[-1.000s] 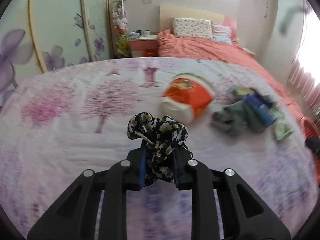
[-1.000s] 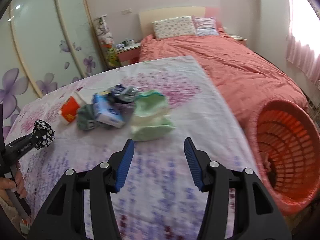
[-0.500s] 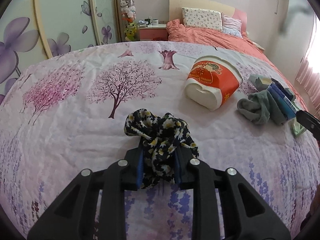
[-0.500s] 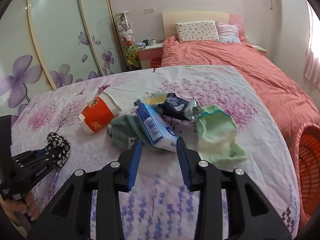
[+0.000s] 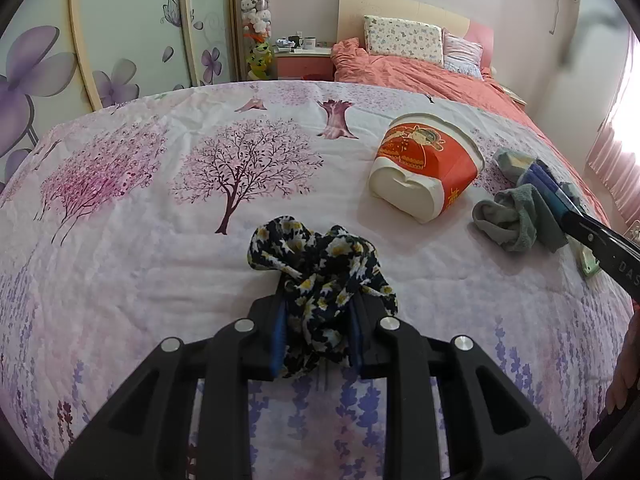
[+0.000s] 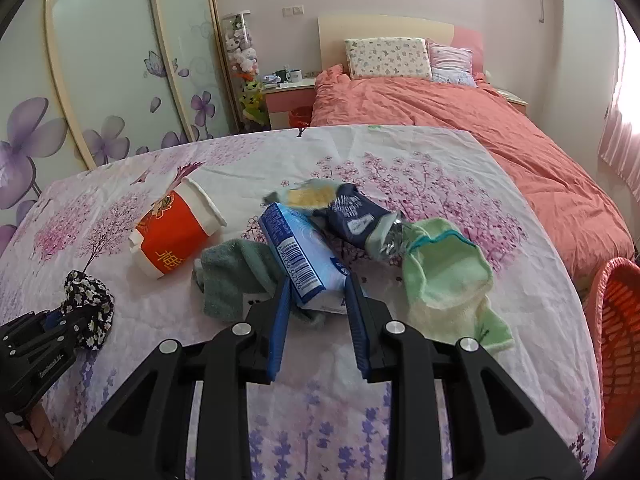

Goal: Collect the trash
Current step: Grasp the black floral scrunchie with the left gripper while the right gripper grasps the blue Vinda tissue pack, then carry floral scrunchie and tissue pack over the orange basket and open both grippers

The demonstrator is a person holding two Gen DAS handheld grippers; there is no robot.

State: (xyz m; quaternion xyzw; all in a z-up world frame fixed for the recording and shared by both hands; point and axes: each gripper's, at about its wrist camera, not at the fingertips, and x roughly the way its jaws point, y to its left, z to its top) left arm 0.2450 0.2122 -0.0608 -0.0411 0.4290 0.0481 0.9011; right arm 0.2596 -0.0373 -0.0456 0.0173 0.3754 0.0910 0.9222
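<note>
My left gripper (image 5: 320,300) is shut on a black cloth with yellow flowers (image 5: 316,256), low over the pink tree-print quilt (image 5: 160,240). The right wrist view shows that cloth (image 6: 88,300) at the far left. My right gripper (image 6: 318,292) has its jaws closing around the near end of a blue tissue pack (image 6: 300,244). The pack sits between the pads, and a thin gap still shows at the left pad. One right fingertip (image 5: 600,240) reaches in from the right of the left wrist view. The pack lies on a grey-green sock (image 6: 232,276).
A red and white paper noodle cup (image 5: 428,160) lies on its side left of the pile. A dark blue wrapper (image 6: 356,216) and a light green sock (image 6: 448,280) lie beside the pack. An orange basket (image 6: 620,332) stands off the quilt's right edge.
My right gripper has swung left from near the basket onto the pile, and its jaws have narrowed around the tissue pack. The left gripper sank slightly, still holding the cloth.
</note>
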